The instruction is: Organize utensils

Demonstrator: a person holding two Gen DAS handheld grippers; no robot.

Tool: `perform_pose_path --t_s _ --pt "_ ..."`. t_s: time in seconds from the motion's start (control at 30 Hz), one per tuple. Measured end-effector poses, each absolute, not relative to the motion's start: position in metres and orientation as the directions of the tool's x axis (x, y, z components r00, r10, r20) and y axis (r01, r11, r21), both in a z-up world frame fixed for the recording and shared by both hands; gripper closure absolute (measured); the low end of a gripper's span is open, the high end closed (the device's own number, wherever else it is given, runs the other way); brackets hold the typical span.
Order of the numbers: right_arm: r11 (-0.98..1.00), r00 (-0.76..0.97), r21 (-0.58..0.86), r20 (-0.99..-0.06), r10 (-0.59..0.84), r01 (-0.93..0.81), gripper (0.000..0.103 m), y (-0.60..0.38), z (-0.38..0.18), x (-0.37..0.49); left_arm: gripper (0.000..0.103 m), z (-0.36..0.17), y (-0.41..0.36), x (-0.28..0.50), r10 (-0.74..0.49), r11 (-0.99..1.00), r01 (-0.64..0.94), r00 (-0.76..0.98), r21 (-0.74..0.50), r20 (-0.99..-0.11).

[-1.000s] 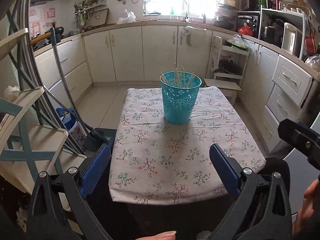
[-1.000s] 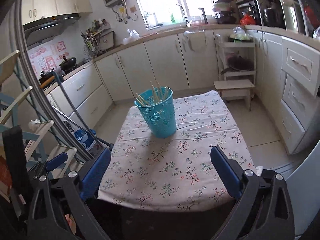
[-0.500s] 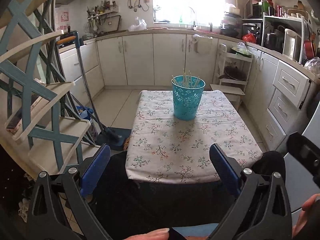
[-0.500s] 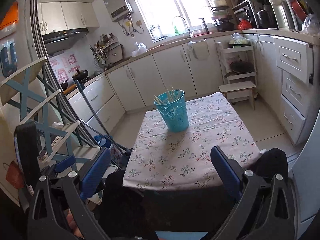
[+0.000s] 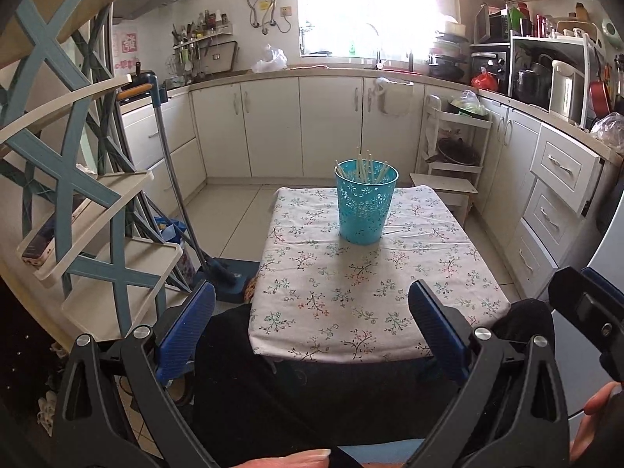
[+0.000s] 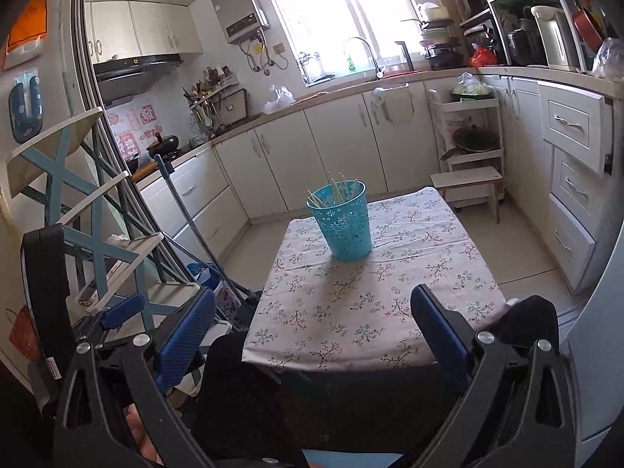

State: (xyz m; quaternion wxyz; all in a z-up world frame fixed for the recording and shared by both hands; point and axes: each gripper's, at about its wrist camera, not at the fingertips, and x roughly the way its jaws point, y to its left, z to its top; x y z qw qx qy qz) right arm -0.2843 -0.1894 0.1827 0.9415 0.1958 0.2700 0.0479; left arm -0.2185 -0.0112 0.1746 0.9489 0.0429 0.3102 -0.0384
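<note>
**Both claws empty, chopsticks standing in the basket**

Left wrist view: you held the left claw [image 5: 312,314] low and short of the near edge of the table [image 5: 374,312], its blue fingers spread wide with nothing between them. The teal basket [image 5: 366,202] stood upright toward the far end of the floral cloth, at about 12 o'clock from the claw, well apart from it. The pale chopsticks [image 5: 364,167] leaned inside it, tips fanned above the rim, probably because the round, open basket lets them tip outward. No loose utensil showed on the cloth. Part of your other tool appeared at 3 o'clock, near the frame edge.

Right wrist view: your right claw [image 6: 314,318] was likewise wide open and empty, also hanging short of the table's near edge. The basket sat at roughly 12 o'clock, slightly left. With everything gathered in one container and both claws clear, the sorting looked finished.
</note>
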Motion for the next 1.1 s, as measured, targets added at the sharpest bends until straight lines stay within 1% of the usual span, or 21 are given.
perform_pose_path --t_s 0.47,0.67,0.87,1.1 --pt "0.920 0.855 0.391 -0.482 0.191 0.015 0.007 -0.1882 0.1843 -0.2868 0.008 0.1773 -0.0140 -0.2214 -0.048 0.992 0.106 0.807 0.063 -0.589" --pt "0.921 0.855 0.390 -0.482 0.190 0.015 0.007 -0.1879 0.1846 -0.2876 0.008 0.1793 -0.0065 -0.2249 -0.092 0.993 0.117 0.815 0.007 -0.572" --pt "0.932 0.869 0.362 -0.468 0.162 0.022 0.007 -0.1864 0.1855 -0.2911 0.008 0.1751 -0.0105 -0.2230 -0.048 0.993 0.099 0.816 0.058 -0.575" --pt "0.934 0.870 0.355 -0.470 0.152 0.029 0.007 -0.1871 0.1826 -0.2919 0.008 0.1723 -0.0118 -0.2208 -0.045 0.992 0.103 0.808 0.066 -0.588"
